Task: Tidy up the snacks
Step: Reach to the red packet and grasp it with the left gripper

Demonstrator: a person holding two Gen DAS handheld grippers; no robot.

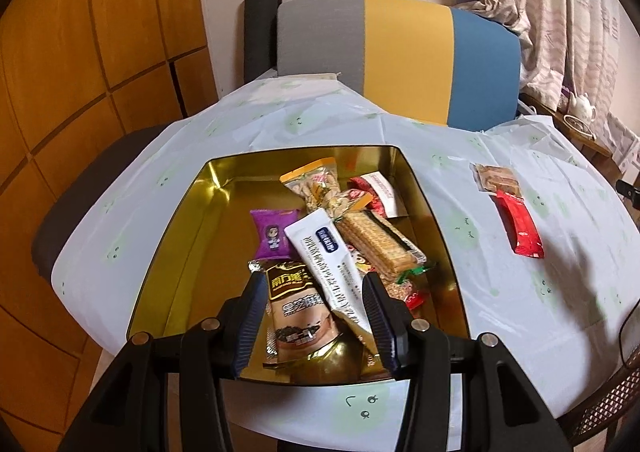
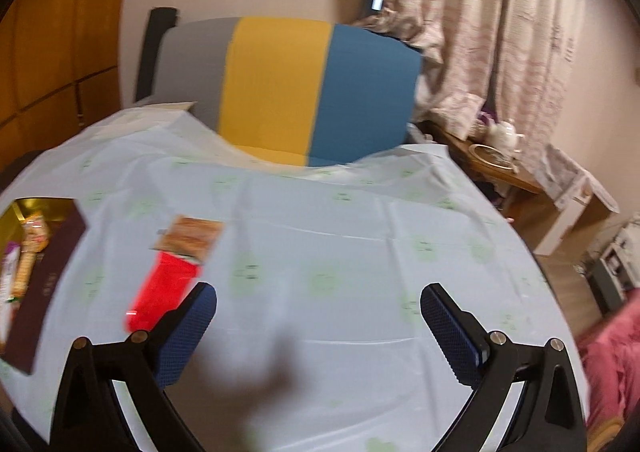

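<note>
A gold tin box (image 1: 176, 236) on the table holds several snack packets: a white packet (image 1: 328, 264), a brown sesame packet (image 1: 298, 312), a purple packet (image 1: 274, 238), a cracker pack (image 1: 380, 248) and a nut bag (image 1: 318, 188). My left gripper (image 1: 314, 290) hangs open over the box's near end, with nothing between its fingers. On the cloth right of the box lie a red packet (image 1: 520, 228) and a clear packet of brown bars (image 1: 498, 178). My right gripper (image 2: 318, 310) is open and empty above the cloth, its left finger (image 2: 188, 328) beside the red packet (image 2: 166, 292) and the bar packet (image 2: 192, 238).
The table wears a pale blue cloth (image 2: 340, 236) with green prints. A grey, yellow and blue chair (image 1: 396, 56) stands behind it. The box shows at the right view's left edge (image 2: 44, 280). A side table with a teapot (image 2: 504, 134) stands at the right, near curtains.
</note>
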